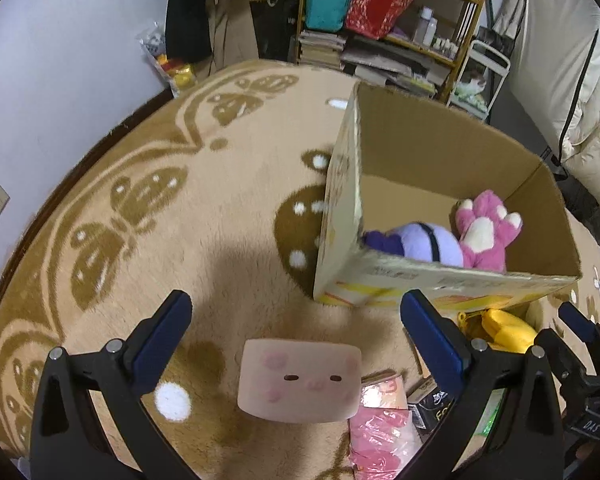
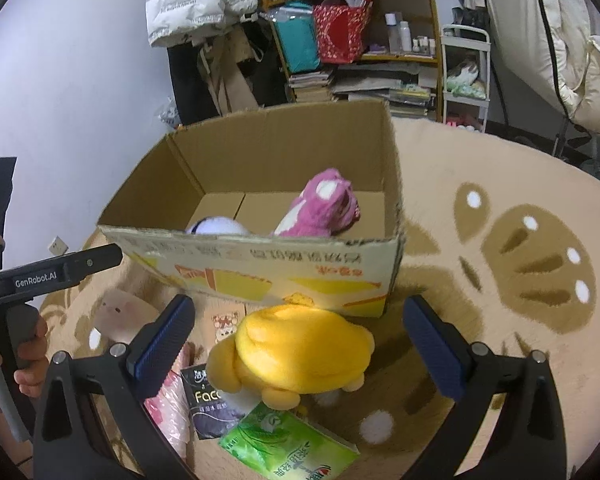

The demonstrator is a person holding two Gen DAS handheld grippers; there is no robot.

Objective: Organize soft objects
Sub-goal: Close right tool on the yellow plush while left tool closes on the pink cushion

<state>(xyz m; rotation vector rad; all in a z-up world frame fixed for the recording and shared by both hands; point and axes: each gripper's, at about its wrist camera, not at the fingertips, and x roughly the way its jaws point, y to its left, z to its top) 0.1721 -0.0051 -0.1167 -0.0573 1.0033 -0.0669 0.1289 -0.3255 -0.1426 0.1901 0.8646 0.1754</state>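
A pink square cushion [image 1: 299, 382] with a drawn face lies on the rug between the fingers of my left gripper [image 1: 296, 328], which is open and just above it. My right gripper [image 2: 300, 330] is open over a yellow plush toy [image 2: 300, 354] on the rug. In front stands an open cardboard box [image 1: 340, 216], also in the right wrist view [image 2: 260, 256], holding a pink plush [image 1: 485, 232] and a purple plush [image 1: 420, 242]. The cushion [image 2: 120, 312] also shows at the right view's left, and the yellow plush [image 1: 504, 330] at the left view's right.
Pink packets [image 1: 380, 436], a dark tissue pack [image 2: 210, 404] and a green tissue pack [image 2: 288, 440] lie by the toys on the butterfly-patterned rug [image 1: 160, 216]. A cluttered shelf [image 2: 364, 40] stands behind the box. A hand [image 2: 28, 356] holds the left gripper's handle.
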